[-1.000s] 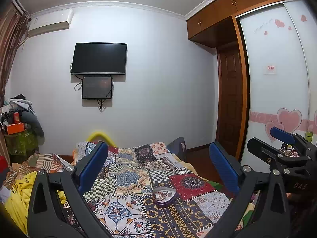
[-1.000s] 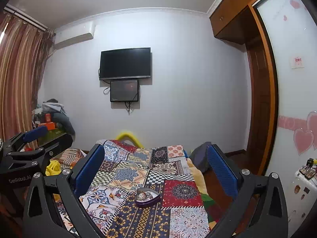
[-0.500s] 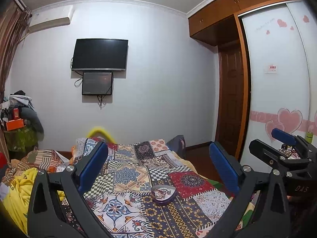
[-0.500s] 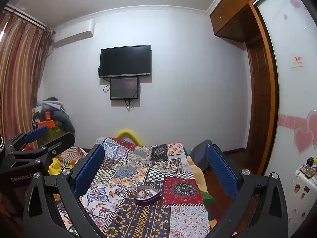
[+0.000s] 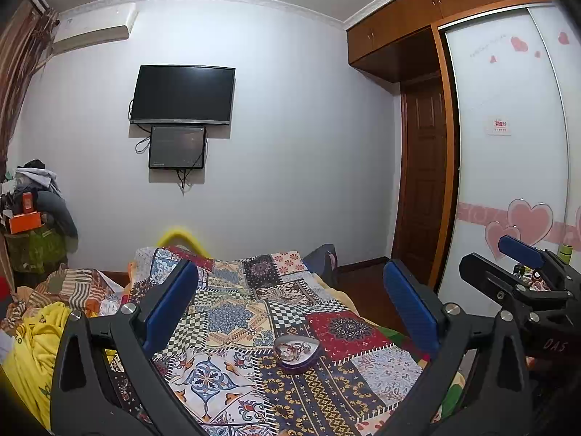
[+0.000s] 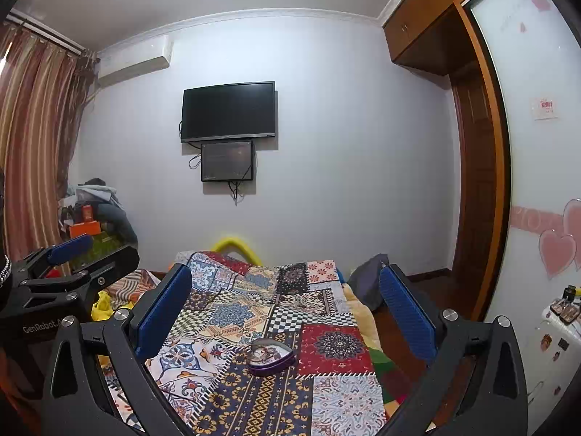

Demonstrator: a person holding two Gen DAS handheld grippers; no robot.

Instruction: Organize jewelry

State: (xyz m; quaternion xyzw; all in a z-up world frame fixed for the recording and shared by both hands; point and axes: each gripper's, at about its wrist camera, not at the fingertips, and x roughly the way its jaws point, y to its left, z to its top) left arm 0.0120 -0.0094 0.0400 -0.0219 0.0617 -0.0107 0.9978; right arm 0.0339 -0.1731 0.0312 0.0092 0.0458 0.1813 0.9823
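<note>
Left wrist view: heart-shaped jewelry box point(image 5: 296, 353) open on patchwork bed cover point(image 5: 232, 327), mid-bed, trinkets tangled inside. My left gripper point(image 5: 290, 312) spread wide, empty, high above; right gripper point(image 6: 287, 312) same. I can't judge stage: fits sorting to come or sorting done. Any move I make needs descent toward box.

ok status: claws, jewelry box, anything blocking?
Left claw open, right claw open, both empty, held above the bed. Heart-shaped box lidless on quilt, jewelry inside. Nothing in the way.
</note>
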